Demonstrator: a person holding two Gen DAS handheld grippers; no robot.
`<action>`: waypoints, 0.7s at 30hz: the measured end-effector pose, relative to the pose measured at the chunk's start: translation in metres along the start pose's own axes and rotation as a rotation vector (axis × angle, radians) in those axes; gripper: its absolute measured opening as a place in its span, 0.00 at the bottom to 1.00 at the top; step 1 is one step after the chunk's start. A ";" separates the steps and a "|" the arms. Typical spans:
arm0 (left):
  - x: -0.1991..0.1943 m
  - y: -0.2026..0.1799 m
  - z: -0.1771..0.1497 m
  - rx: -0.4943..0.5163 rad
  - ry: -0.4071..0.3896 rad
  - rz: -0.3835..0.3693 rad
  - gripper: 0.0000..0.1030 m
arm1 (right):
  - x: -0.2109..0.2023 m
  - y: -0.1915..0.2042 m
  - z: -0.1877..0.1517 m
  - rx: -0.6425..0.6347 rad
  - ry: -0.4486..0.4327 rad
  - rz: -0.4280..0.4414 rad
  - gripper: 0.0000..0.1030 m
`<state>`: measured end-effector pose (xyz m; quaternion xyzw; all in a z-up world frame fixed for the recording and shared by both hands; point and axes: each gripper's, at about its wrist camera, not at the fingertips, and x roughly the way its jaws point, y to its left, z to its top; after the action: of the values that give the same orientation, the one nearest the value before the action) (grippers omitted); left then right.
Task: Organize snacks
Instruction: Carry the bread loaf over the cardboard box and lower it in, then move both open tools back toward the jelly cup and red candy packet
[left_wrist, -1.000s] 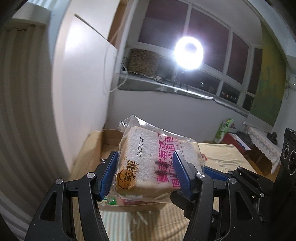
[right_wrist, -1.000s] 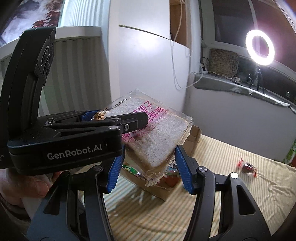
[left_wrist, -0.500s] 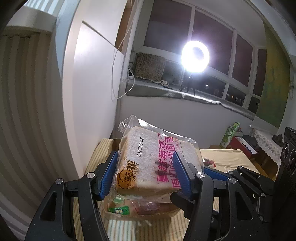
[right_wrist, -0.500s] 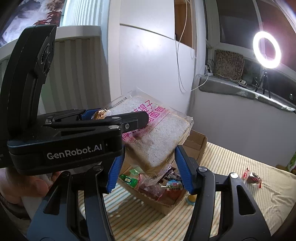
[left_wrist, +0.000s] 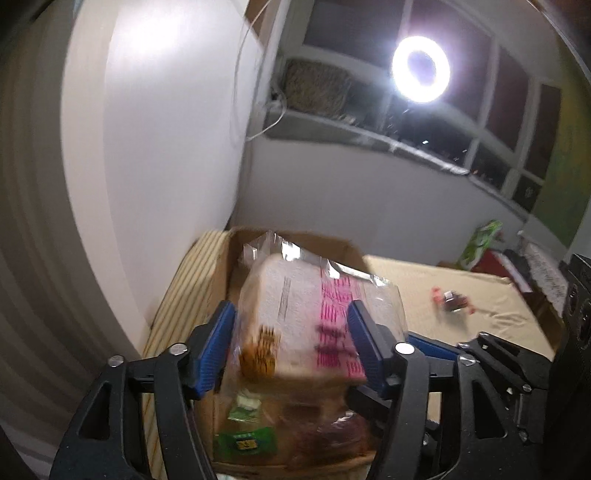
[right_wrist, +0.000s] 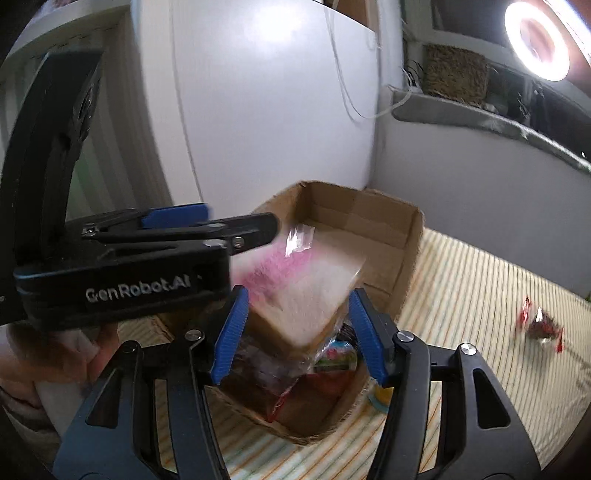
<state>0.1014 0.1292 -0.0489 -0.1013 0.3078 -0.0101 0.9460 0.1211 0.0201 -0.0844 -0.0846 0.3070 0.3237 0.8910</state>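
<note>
A clear bag of sliced bread with pink lettering (left_wrist: 295, 325) sits between the blue pads of my left gripper (left_wrist: 291, 347), which is shut on it. The bag hangs over an open cardboard box (left_wrist: 221, 280) holding several snack packets. In the right wrist view the bread (right_wrist: 299, 291) is above the box (right_wrist: 402, 258), held from the left by the left gripper (right_wrist: 236, 236). My right gripper (right_wrist: 299, 336) is open; its pads flank the bread's lower corner without clearly touching. The picture is motion-blurred.
The box stands on a striped cloth (right_wrist: 480, 295) by a white wall panel (right_wrist: 258, 110). A red-wrapped candy (right_wrist: 543, 325) lies on the cloth to the right, also in the left wrist view (left_wrist: 450, 299). A ring light (left_wrist: 421, 70) shines at the window.
Both grippers have tipped and moved down toward the box. The bread has come lower over the box opening, and more of the box's inside shows.
</note>
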 end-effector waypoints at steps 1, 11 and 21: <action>0.003 0.002 -0.003 -0.003 0.002 0.027 0.73 | -0.001 0.000 -0.001 -0.001 -0.003 -0.004 0.58; -0.020 0.006 0.000 -0.019 -0.039 0.059 0.74 | -0.036 0.022 0.002 -0.040 -0.055 -0.019 0.65; -0.072 0.005 0.001 -0.004 -0.119 0.068 0.78 | -0.077 0.051 0.000 -0.079 -0.103 -0.026 0.71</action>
<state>0.0430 0.1402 -0.0073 -0.0933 0.2542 0.0285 0.9622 0.0431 0.0195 -0.0353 -0.1069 0.2464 0.3281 0.9057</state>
